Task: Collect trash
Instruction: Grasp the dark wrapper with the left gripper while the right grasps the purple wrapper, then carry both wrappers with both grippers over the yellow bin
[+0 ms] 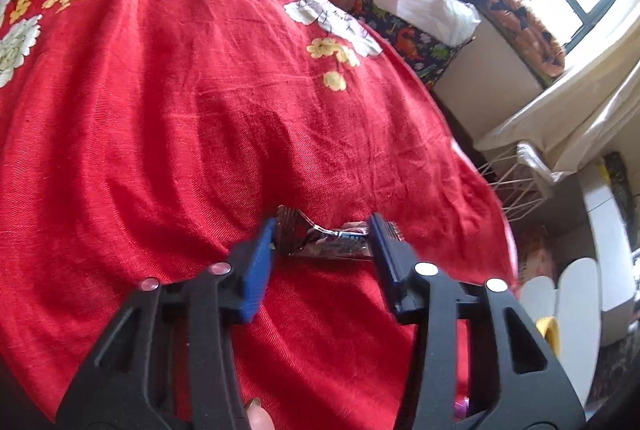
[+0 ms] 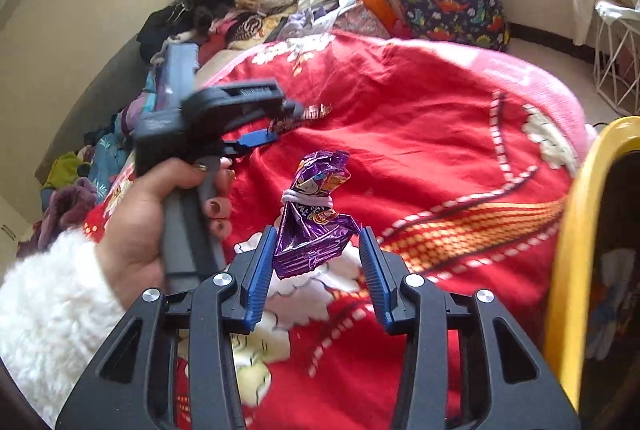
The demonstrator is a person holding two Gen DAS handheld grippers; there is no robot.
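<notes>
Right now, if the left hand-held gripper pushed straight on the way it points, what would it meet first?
The crumpled wrapper lying between the fingers of the left hand-held gripper, right at their tips. Just beyond it comes the red blanket it rests on. How far the tips are from the blanket is hard to judge.

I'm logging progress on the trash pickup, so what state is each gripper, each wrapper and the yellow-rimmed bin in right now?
left gripper: shut on the silver wrapper.
silver wrapper: crumpled, pinched end to end, at the red blanket.
right gripper: shut on the purple wrapper.
purple wrapper: crumpled, tied with a white band, held upright off the blanket.
yellow-rimmed bin: top open.
</notes>
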